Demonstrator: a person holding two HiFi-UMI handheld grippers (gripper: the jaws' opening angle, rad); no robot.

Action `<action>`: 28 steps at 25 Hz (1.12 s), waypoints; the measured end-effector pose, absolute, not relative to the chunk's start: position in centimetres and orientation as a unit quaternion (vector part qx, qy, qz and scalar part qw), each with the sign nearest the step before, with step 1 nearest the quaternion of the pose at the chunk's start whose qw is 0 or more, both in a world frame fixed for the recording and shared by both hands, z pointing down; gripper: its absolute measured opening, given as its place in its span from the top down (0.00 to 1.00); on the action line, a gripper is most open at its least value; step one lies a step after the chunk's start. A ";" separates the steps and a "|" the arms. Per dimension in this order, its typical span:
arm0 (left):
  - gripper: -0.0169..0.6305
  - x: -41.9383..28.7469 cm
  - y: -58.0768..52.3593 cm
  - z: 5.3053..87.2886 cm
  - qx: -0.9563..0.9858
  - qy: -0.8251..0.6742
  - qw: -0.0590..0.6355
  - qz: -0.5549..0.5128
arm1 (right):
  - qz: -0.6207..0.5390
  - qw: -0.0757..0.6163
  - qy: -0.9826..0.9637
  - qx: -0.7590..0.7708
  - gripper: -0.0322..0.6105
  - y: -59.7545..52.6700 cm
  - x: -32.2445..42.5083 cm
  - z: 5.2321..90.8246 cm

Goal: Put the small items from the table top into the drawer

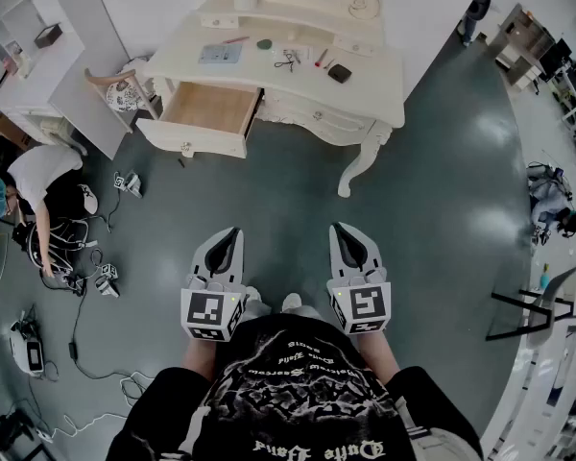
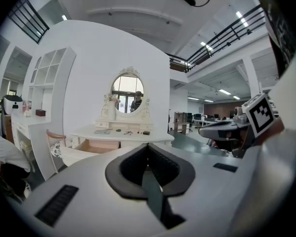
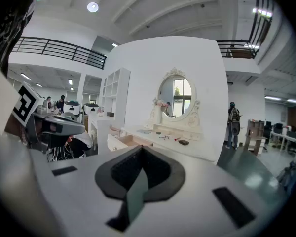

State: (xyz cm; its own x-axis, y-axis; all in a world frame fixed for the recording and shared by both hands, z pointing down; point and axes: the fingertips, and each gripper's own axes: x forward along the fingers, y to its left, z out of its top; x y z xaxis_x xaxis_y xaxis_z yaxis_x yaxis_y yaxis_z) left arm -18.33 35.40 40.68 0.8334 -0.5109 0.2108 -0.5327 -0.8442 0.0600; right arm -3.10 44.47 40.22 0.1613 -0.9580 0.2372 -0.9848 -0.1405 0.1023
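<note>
A cream dressing table (image 1: 384,75) stands far ahead, its left drawer (image 1: 211,109) pulled open and empty. On its top lie a grey-blue booklet (image 1: 220,54), a small dark green item (image 1: 264,43), scissors (image 1: 287,61), a red pen (image 1: 322,58) and a small black box (image 1: 339,73). My left gripper (image 1: 232,230) and right gripper (image 1: 338,227) are held side by side over the floor, well short of the table, both shut and empty. The left gripper view shows the drawer (image 2: 99,144) beyond the closed jaws; the right gripper view shows the black box (image 3: 183,142).
A person (image 1: 34,176) crouches on the floor at the left among cables and small devices (image 1: 106,277). A chair (image 1: 125,89) stands beside the open drawer, a white shelf unit (image 1: 29,65) behind it. A black chair frame (image 1: 533,305) stands at the right.
</note>
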 end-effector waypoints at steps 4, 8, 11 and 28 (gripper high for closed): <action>0.95 -18.8 34.4 41.3 0.955 -0.275 0.059 0.096 | 0.060 0.117 -0.648 0.750 0.94 43.5 -3.2 40.8; 0.95 -19.2 33.3 41.1 0.956 -0.274 0.059 0.088 | 0.062 0.113 -0.646 0.752 0.94 42.6 -3.4 41.0; 0.95 -19.9 32.4 41.5 0.956 -0.274 0.059 0.085 | 0.057 0.118 -0.645 0.753 0.94 42.0 -4.0 41.3; 0.95 -21.3 26.9 39.2 0.969 -0.243 0.020 0.045 | 0.009 0.066 -0.589 0.806 0.93 40.4 -3.6 38.1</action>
